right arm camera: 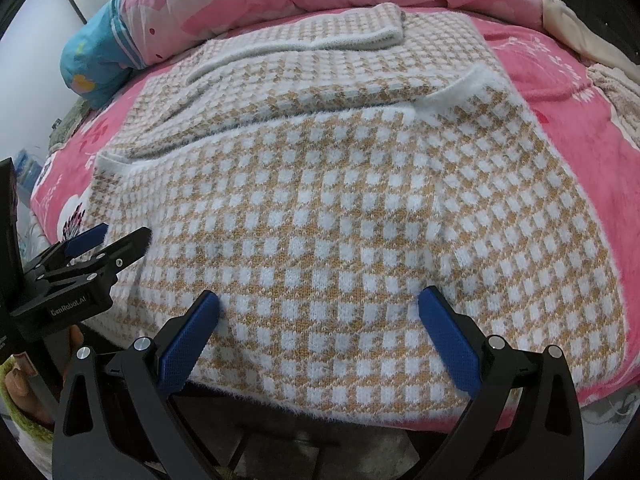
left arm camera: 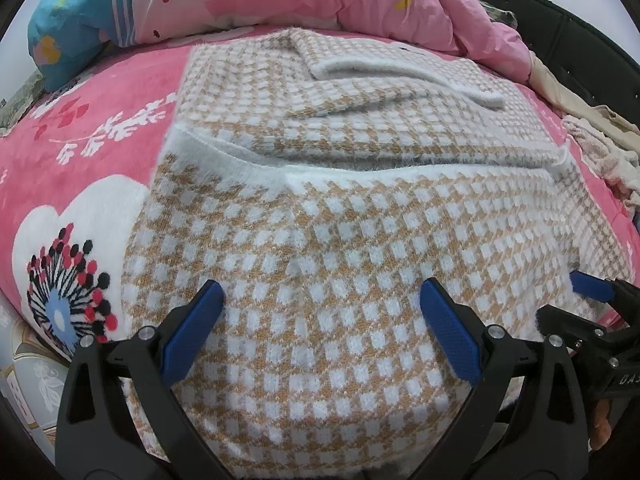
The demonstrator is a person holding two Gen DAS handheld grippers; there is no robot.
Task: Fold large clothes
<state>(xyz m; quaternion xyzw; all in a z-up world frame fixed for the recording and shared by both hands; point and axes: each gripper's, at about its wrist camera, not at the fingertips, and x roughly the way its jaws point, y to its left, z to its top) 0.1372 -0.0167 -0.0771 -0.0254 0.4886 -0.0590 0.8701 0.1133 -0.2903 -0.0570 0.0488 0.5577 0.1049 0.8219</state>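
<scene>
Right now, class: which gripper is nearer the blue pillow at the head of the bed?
Left. The left gripper sits at the sweater's near hem on the blue pillow's side; the right gripper works the hem's opposite end.

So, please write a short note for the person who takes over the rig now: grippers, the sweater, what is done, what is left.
Left gripper: open, empty, over the near hem.
Right gripper: open, empty, also over the near hem, to the right of the left one.
Sweater: flat on the pink bed cover, checkered.
Done: both sleeves appear folded across the far part of the body.
Left: probably grip the near hem at both sides and fold it toward the far end.
</scene>
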